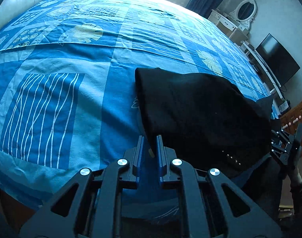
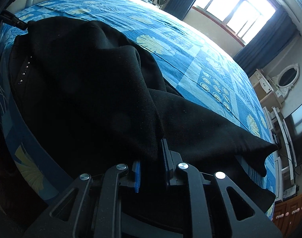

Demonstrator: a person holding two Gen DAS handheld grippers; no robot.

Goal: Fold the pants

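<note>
The black pants (image 1: 200, 115) lie folded on the bed (image 1: 71, 59), toward 3 o'clock. The left gripper (image 1: 150, 146) clenches one corner; the right gripper (image 2: 151, 158) has parted jaws with cloth between. Uneven release risks dragging the fold askew.

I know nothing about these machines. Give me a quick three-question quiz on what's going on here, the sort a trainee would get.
1. What colour are the pants? A) white B) black C) red
2. True or false: the pants rest on a blue patterned bed sheet.
3. Which tongs, left or right, are clamped shut on a corner of the pants?

Key
1. B.
2. True.
3. Left: the left tongs pinch a corner of the pants, while the right tongs stand open with cloth between them.
</note>
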